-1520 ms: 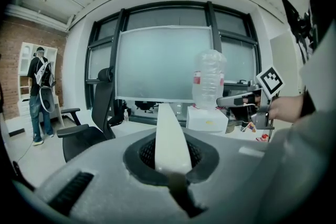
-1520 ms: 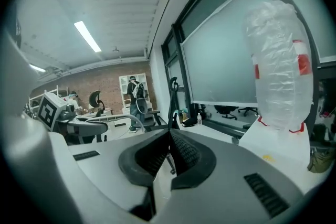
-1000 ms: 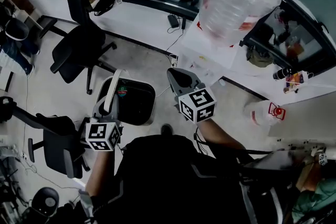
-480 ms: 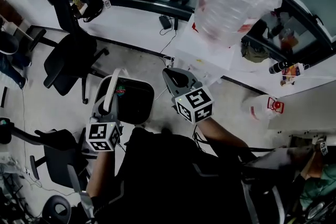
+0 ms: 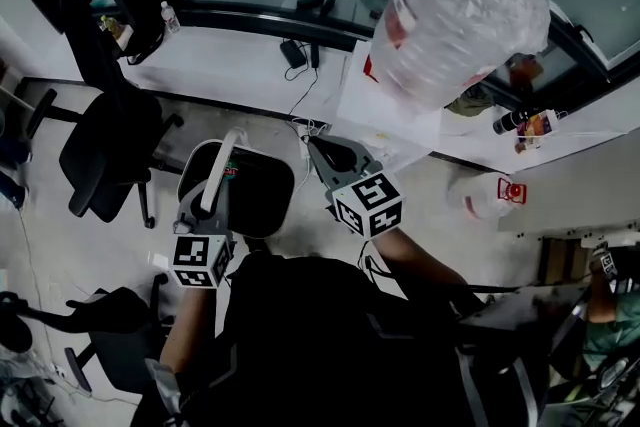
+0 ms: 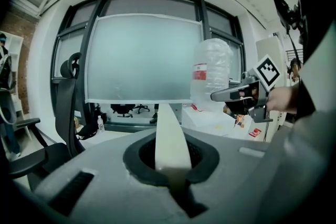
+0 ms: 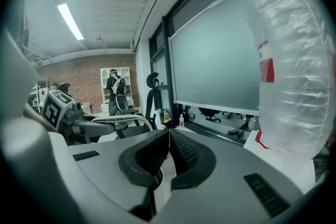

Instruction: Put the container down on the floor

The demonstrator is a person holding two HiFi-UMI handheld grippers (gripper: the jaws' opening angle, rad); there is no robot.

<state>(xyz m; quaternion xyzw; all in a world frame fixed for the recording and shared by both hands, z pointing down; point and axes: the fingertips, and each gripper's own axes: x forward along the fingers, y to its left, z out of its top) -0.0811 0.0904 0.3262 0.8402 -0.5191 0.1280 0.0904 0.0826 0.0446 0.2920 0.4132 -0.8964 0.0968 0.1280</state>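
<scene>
The container is a black bin with a white rim and a white bail handle. It hangs over the floor in the head view, just left of centre. My left gripper is shut on that handle, which runs as a white strip up between its jaws. My right gripper is held level beside the bin's right edge, shut and empty, with its ribbed pads pressed together. It also appears from the side in the left gripper view.
A big upturned water bottle stands on a white dispenser at right. A white desk with a small bottle runs along the windows. Black office chairs stand left, and a smaller jug lies at right. A person stands far off.
Both grippers and the hanging container have moved across the floor, closer to the white desk. The chairs have slid left and down in the head view. Both grips are unchanged.
</scene>
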